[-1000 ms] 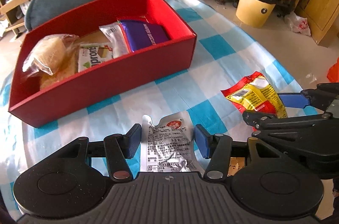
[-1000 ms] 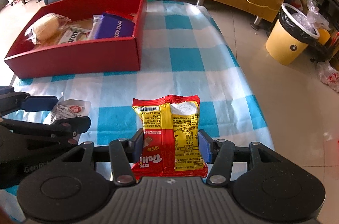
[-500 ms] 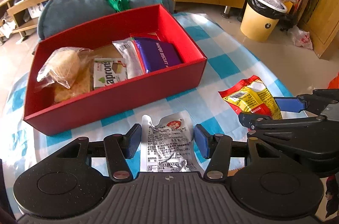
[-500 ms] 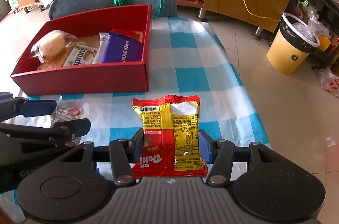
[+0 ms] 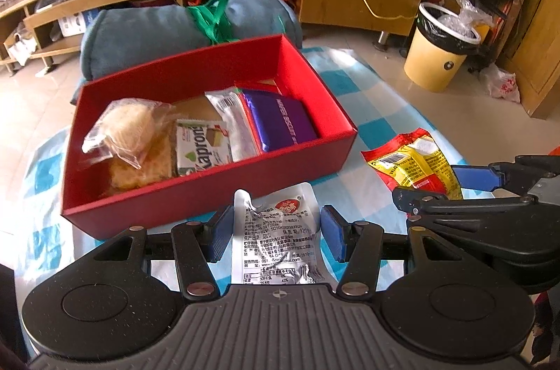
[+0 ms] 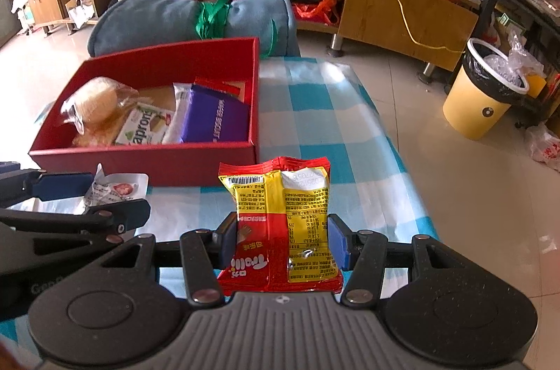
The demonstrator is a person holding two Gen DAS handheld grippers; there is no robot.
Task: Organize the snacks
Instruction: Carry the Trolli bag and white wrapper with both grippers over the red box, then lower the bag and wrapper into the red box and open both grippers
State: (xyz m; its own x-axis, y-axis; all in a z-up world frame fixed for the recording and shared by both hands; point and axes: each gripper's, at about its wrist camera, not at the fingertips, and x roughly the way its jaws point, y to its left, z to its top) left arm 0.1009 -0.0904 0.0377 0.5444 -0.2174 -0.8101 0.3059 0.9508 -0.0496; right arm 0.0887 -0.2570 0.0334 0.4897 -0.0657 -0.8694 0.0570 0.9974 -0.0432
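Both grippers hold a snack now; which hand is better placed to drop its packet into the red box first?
Left, probably: its silver packet hangs right at the box's near wall. The right gripper's yellow packet sits off the box's corner.

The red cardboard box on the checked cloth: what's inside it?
The red cardboard box holds a bagged bun, a green-and-white wafer pack, a silver packet and a purple biscuit pack. The box floor beneath is mostly covered.

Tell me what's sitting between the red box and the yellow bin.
Nothing sits there: between the red box and the yellow bin the right wrist view shows only bare checked cloth, then bare floor tiles.
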